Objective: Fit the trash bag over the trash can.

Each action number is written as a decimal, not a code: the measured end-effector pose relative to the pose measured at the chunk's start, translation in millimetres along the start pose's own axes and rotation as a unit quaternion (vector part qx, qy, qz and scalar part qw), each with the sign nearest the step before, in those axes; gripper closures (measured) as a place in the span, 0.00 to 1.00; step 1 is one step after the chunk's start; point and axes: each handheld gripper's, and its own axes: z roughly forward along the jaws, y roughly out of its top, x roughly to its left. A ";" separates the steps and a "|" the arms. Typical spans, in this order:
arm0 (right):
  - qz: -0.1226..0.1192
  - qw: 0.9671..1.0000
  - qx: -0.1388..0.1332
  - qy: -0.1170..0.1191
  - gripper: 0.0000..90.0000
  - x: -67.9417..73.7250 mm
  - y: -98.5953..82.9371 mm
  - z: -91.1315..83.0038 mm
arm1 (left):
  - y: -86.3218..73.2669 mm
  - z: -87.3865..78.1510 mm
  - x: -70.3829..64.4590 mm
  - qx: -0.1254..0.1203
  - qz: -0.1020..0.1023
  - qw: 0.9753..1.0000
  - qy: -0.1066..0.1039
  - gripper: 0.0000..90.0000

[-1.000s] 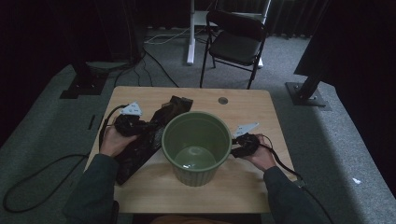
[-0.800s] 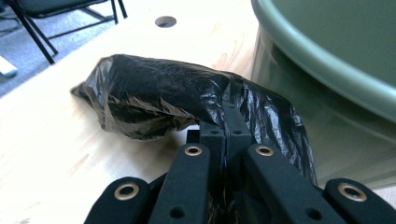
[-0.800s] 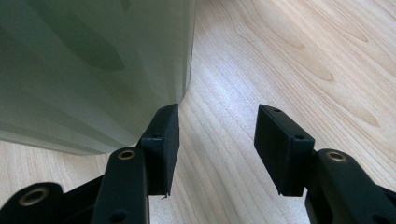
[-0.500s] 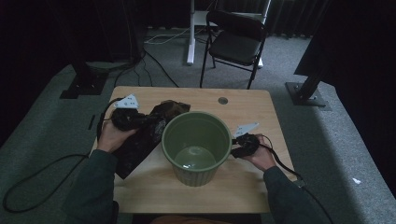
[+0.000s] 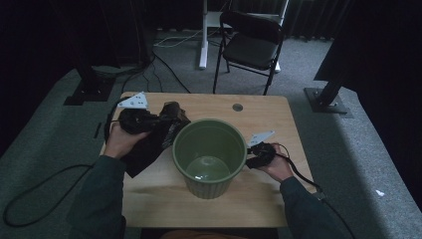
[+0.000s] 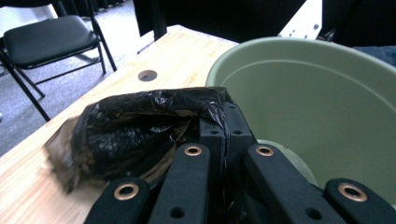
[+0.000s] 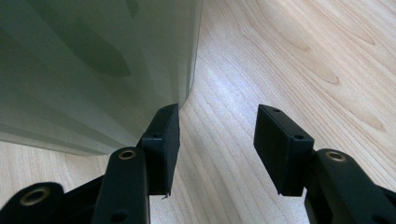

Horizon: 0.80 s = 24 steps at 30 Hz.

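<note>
No writing, label, brand, number or sign can be read anywhere in these pictures.
</note>
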 end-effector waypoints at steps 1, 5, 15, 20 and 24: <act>0.000 1.000 0.000 0.000 0.56 0.0 0.0 0.0 | 0.0 0.0 0.0 0.000 0.000 1.000 0.000 0.99; 0.001 1.000 0.000 0.001 0.56 0.2 0.3 0.1 | 11.3 2.8 -3.5 -0.008 0.007 1.000 -0.007 0.99; -0.001 1.000 0.001 0.002 0.56 0.3 0.4 0.3 | 40.4 17.3 -14.8 -0.012 0.025 0.999 -0.021 0.99; -0.002 1.000 0.000 0.002 0.56 0.1 0.2 -0.3 | 55.0 28.4 -20.9 -0.006 0.036 0.999 -0.030 0.99; -0.002 1.000 0.000 0.002 0.56 -0.3 -0.1 -0.6 | 68.8 37.4 -26.5 0.006 0.050 0.998 -0.038 0.98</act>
